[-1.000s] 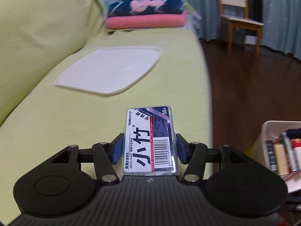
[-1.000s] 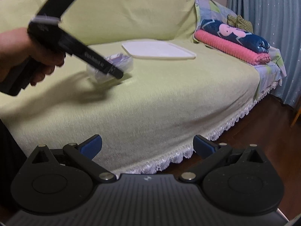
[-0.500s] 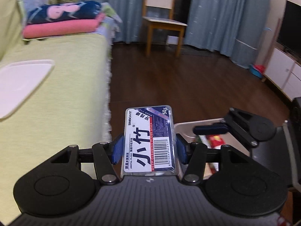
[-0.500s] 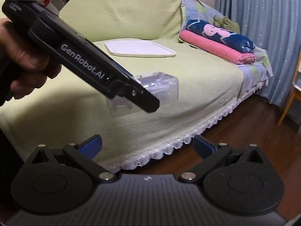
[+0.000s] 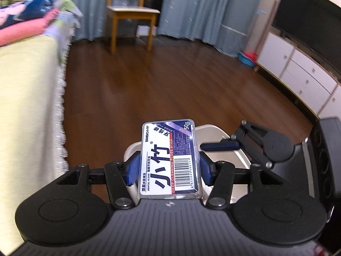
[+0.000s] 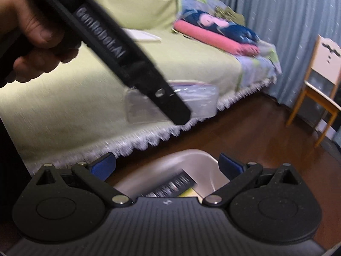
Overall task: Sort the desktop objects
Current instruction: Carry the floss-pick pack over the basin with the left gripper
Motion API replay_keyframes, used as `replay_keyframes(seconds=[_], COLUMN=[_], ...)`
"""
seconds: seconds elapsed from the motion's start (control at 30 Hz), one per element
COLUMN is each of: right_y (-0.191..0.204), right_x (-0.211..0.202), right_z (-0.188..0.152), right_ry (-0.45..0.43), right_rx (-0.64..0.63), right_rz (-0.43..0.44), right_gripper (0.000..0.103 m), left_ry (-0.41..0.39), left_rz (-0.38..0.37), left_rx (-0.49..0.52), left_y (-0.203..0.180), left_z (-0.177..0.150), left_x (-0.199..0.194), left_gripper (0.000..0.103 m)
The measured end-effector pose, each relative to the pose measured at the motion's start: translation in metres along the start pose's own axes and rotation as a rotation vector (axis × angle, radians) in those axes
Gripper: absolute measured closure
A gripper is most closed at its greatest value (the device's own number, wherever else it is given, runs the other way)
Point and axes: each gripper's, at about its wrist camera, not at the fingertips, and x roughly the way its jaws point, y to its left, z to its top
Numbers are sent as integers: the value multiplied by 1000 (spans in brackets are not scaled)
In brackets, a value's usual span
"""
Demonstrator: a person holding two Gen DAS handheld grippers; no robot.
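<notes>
Two blue pads [image 5: 131,168] of your left gripper [image 5: 168,168] squeezed the clear floss box [image 5: 169,160] so it couldn't drop over the white bin [image 5: 215,131] at 12 o'clock; your right gripper [image 6: 167,167] waited wide apart.

1. The left gripper [image 5: 168,167] is matte black, with a ribbed grey-black deck bearing a small pale logo at its front edge.
2. Two round black housings flank the deck, each with a shallow circular recess.
3. Angled black link arms run forward from silver pivot screws to blue pads [image 5: 131,168].
4. The right gripper [image 6: 167,165] has the same build: black discs, triangular cut-outs, silver screws, blue fingertips [image 6: 231,164].
5. Seen from the right wrist camera, the left gripper's black side carries white "GenRobot.AI" lettering.
6. A bare hand [image 6: 34,38] wraps its handle; no sleeve is visible.
</notes>
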Motion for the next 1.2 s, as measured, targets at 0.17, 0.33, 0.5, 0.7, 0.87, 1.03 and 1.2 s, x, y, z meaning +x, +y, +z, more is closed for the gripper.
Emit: replay_keyframes(seconds=[0.17,0.33,0.5,0.7,0.87,1.03,1.2], right_y=[-22,-36,-52,-48,-34,-35,-39], right_x=[-8,-18,-32,-41,-39,-30,-24], right_z=[-22,-46,-62,-65,-67,-78,-90], right_ry=[103,208,277,276,295,363,425], right_rx=[4,-38,-66,-205,-287,-277,-320], right_rz=[-86,-188,-231,-172,-156,-164,-185], right_gripper=[1,1,1,1,1,1,1], left_ry=[64,120,137,160,183,196,209], left_rz=[-34,-26,-17,-52,-91,-117,-152], left_rx=[60,195,221,186,143,58,-44], left_y=[-31,-64,-78,-93,-104,-102,-92], left_z=[7,15,23,27,30,32,31], left_x=[37,66,87,109,128,143,157], left_gripper=[45,45,45,45,45,45,45])
